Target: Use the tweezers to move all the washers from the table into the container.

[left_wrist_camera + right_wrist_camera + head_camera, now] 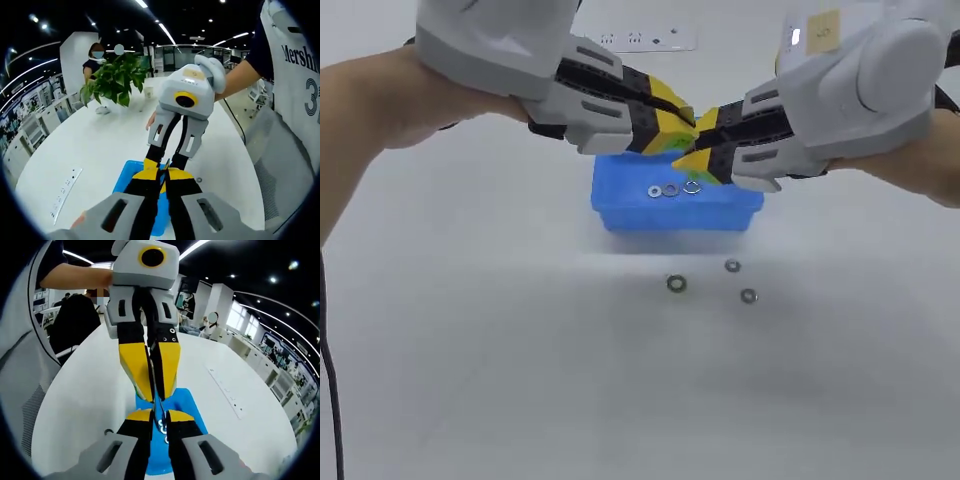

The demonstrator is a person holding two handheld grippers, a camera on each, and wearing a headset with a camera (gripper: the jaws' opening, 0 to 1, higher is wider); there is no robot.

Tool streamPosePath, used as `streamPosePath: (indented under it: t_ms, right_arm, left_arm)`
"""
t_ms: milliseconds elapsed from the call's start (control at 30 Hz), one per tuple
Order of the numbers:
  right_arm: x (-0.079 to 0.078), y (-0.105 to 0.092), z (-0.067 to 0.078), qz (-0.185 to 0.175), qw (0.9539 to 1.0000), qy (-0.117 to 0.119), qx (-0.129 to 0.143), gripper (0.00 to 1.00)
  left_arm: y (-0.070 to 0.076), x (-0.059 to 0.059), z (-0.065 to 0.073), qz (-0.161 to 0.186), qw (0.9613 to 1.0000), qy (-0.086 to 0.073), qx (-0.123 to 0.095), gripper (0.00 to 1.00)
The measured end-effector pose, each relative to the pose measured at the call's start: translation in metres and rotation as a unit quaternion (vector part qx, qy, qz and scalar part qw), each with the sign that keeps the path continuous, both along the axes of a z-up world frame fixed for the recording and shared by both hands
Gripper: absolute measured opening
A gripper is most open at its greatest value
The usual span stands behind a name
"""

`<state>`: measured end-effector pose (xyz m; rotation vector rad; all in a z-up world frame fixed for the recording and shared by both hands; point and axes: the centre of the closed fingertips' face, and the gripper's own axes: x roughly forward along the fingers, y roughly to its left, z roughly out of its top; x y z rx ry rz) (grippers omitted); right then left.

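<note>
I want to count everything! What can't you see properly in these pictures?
- The tweezers: just a thin sliver between the jaws in the right gripper view; tips hidden, so what they carry is unseen.
- The container: in the head view, the left gripper and right gripper cover its back rim.

Container [672,219]: blue, shallow, rectangular, open-topped, upright on the white table. Washers [670,189]: small silver rings; three lie in a row inside the container, and three lie flat on the table just in front of it, loosely grouped and apart. Tweezers [159,407]: thin silvery strip above the container, mostly hidden.
</note>
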<state>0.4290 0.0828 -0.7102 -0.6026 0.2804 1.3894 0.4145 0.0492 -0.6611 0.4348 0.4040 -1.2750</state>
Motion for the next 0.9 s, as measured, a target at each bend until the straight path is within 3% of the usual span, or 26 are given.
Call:
streamPosePath:
  t_ms: [267, 633, 900]
  right_arm:
    - [-0.021, 0.0, 0.009, 0.011, 0.9999, -0.005, -0.004, 0.11]
    - [-0.059, -0.007, 0.002, 0.04, 0.9989, -0.002, -0.025, 0.11]
    - [-0.085, -0.008, -0.007, 0.039, 0.9989, 0.019, -0.019, 0.11]
  left_arm:
    - [-0.002, -0.023, 0.009, -0.005, 1.0, -0.005, 0.004, 0.08]
    - [-0.012, -0.061, 0.003, -0.01, 0.9999, 0.012, -0.003, 0.08]
    - [-0.015, -0.08, -0.005, 0.0, 0.9995, 0.03, -0.012, 0.08]
